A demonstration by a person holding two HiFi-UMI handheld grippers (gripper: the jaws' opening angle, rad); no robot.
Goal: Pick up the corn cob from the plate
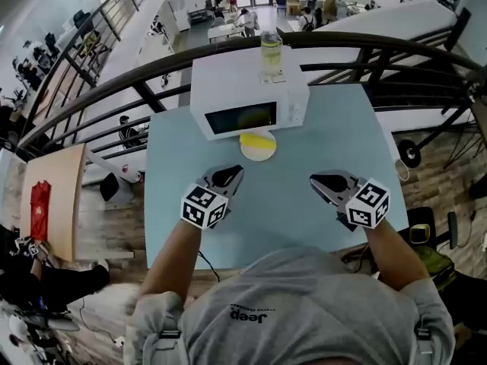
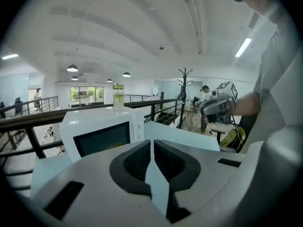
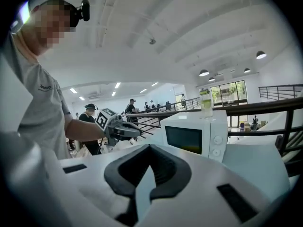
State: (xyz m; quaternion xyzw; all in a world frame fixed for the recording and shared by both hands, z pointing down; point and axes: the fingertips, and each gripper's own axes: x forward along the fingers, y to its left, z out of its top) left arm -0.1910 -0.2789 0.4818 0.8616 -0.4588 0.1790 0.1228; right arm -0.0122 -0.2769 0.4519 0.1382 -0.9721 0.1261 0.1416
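A yellow corn cob lies on a small white plate on the light blue table, just in front of the white microwave. My left gripper hovers over the table a little nearer than the plate and to its left, its jaws shut on nothing. My right gripper is to the plate's right at about the same distance, also shut and empty. In the left gripper view the shut jaws face the microwave. The right gripper view shows shut jaws. Neither gripper view shows the plate.
A clear bottle stands on top of the microwave. A dark railing runs behind the table's far edge, with a drop to a lower floor beyond. Each gripper view shows the other gripper: the right gripper, the left gripper.
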